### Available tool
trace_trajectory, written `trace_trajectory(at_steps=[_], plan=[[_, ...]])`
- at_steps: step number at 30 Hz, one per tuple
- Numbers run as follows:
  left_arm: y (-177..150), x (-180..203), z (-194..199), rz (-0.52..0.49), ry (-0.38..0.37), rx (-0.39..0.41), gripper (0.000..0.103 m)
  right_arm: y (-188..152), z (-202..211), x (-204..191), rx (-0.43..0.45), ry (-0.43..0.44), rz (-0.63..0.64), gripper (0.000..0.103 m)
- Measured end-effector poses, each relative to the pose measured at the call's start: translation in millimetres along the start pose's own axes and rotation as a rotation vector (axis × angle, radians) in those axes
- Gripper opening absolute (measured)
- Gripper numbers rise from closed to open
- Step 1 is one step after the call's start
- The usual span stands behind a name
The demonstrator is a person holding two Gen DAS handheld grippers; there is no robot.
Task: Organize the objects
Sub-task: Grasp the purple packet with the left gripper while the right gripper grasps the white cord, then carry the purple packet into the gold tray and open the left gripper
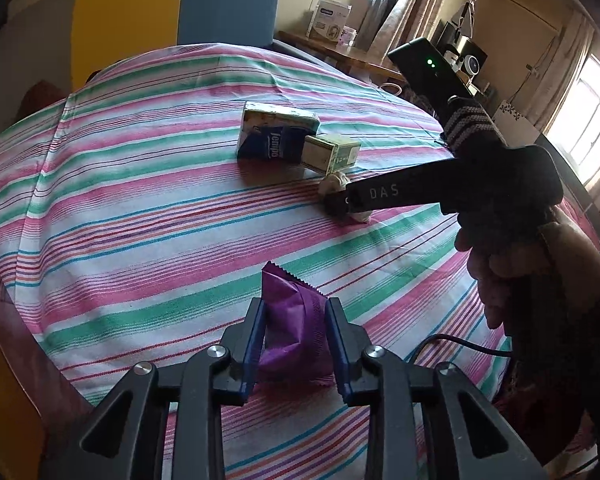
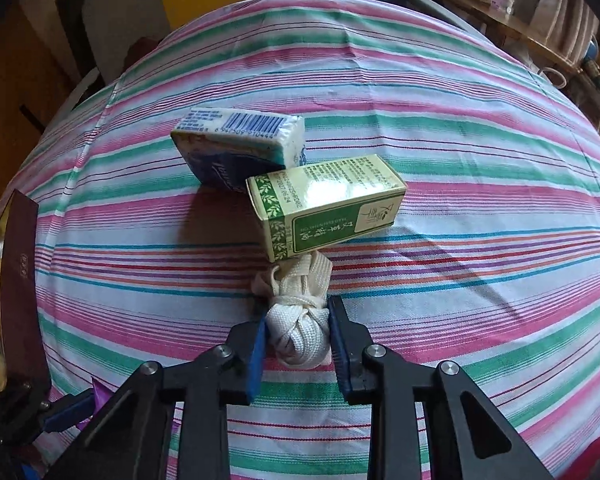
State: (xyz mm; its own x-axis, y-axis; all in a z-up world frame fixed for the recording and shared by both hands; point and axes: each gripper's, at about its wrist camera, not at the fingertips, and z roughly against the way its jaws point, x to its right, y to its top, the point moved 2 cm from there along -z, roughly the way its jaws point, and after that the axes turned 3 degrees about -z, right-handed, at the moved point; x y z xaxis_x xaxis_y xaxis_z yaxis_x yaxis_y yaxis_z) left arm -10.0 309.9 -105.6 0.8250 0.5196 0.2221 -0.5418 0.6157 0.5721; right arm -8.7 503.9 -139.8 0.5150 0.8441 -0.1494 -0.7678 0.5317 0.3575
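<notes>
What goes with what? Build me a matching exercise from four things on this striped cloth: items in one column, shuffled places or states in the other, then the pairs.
Items
1. purple packet
2. white lace bundle
3. green box
4. tissue pack

Places or states
A. farthest back, barcode side up
B. between the left gripper fingers
C. lies just beyond the bundle
D. between the right gripper fingers

Pairs: 1-B, 2-D, 3-C, 4-A
</notes>
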Motion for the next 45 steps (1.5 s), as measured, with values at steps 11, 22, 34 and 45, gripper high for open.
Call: trace_trajectory(at_steps=[11, 22, 34, 45], plan=[[0.2, 5.9, 30.9, -0.031, 0.07, 0.065, 0.015, -5.5, -1.3, -7.8, 0.025, -0.029, 0.045, 0.031], [-4.6, -3.2, 27.9, 0.028, 0.03, 0.039, 0.029, -7.0, -1.2, -14.3, 0.032, -0.065, 0.092, 0.031], [-18.1, -10.9, 26.6, 0.066, 0.007, -0.004, 0.041, -5.0, -4.8, -15.2, 0.033, -0.065, 0.094, 0.031], [-4.8, 0.4, 10.2, -0.037, 0.091, -0.057, 0.042, -7.5, -5.0, -17.1, 0.033, -0.069, 0.094, 0.033]])
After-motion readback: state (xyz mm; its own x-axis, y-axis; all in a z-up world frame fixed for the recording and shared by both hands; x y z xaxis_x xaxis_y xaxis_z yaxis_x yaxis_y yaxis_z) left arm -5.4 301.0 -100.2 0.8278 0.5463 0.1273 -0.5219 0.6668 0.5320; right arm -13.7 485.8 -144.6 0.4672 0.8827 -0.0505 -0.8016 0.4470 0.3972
